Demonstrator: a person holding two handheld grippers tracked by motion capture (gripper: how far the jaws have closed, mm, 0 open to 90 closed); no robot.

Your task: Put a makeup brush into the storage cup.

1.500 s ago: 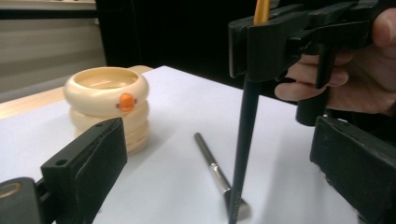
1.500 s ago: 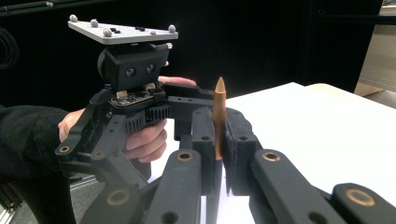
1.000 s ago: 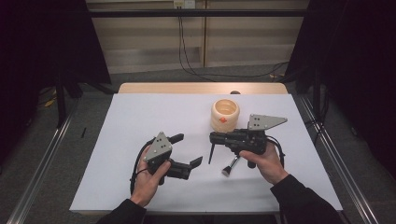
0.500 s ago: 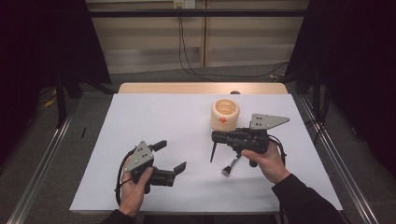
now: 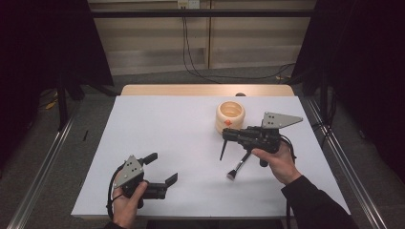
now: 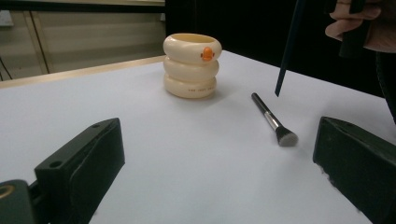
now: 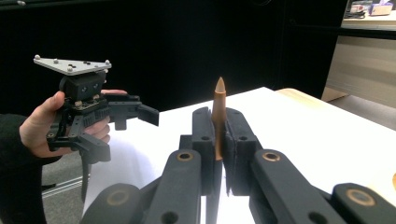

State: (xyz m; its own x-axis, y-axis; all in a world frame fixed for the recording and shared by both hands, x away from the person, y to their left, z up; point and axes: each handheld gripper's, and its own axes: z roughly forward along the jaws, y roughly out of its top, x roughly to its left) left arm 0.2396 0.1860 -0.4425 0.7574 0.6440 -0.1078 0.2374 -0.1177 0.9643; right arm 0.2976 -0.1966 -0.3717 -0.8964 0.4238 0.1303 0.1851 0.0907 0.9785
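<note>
Black left claw (image 5: 160,168) spread, drawn back | right claw (image 5: 224,135) pinching pencil (image 5: 222,150), unmoved

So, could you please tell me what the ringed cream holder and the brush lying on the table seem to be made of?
The holder looks like glossy moulded plastic or glazed ceramic: smooth cream rings with soft highlights and an orange mark. I cannot tell which. The brush seems to have a dark glossy handle, a shiny metal-looking ferrule and soft dark bristles with pale tips.
</note>
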